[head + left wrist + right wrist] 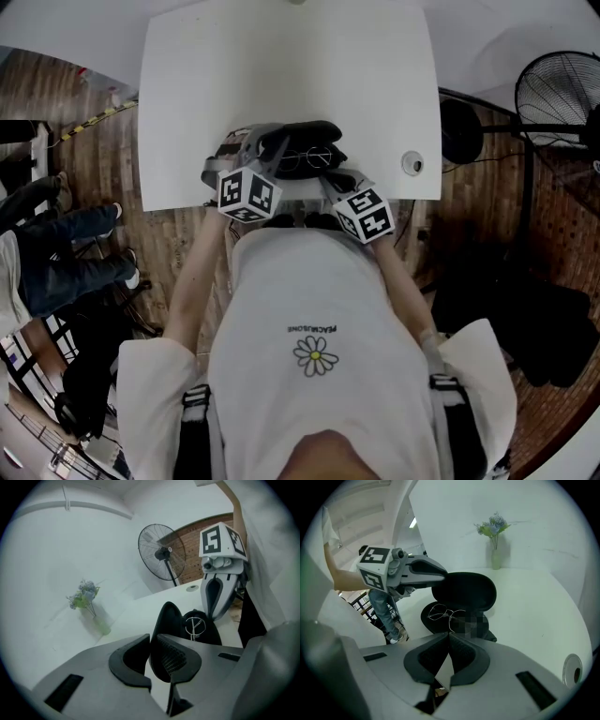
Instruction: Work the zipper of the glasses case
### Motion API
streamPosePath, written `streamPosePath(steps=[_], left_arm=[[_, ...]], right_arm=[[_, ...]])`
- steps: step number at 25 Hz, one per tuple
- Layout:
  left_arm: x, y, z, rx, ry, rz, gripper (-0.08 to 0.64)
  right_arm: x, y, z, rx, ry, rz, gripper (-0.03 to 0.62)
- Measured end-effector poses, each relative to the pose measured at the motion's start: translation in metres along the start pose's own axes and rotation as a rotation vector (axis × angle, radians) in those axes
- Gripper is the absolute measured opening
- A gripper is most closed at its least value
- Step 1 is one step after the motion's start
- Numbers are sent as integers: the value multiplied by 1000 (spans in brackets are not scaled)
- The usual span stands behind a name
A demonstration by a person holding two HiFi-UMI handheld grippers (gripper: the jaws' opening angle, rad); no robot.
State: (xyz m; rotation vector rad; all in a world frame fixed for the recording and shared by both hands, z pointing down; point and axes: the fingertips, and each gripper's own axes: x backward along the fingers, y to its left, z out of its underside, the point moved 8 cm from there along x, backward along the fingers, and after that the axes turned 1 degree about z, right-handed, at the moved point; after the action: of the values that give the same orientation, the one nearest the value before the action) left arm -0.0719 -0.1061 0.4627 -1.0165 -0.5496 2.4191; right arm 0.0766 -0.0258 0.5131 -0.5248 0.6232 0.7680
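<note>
A black glasses case lies open near the front edge of the white table, with wire-rimmed glasses in its lower half. My left gripper reaches in from the left and is shut on the rim of the raised lid, which runs down between its pads. In the right gripper view its fingers meet the lid at its left edge. My right gripper is at the case's near right side with its tips together; whether they pinch anything is hidden. The glasses sit just beyond them.
A small vase of flowers stands at the far side of the table. A round cable hole is near the front right corner. A floor fan stands to the right, and a seated person's legs are to the left.
</note>
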Motion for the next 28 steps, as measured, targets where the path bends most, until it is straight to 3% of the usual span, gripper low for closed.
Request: streamPosePath(steps=[5, 15, 17, 24, 28], left_arm=[[18, -14, -9, -5, -40, 90, 75], [32, -44, -6, 89, -58, 256, 87], [32, -49, -2, 118, -49, 295, 51], [25, -56, 7, 265, -17, 386, 26], [21, -59, 10, 265, 6, 440, 20]], right_arm=[[1, 0, -1, 1, -22, 23, 8], [2, -1, 0, -19, -52, 36, 8], [2, -1, -1, -30, -56, 33, 8], [1, -2, 1, -47, -50, 33, 8], [13, 3, 8, -7, -3, 55, 8]])
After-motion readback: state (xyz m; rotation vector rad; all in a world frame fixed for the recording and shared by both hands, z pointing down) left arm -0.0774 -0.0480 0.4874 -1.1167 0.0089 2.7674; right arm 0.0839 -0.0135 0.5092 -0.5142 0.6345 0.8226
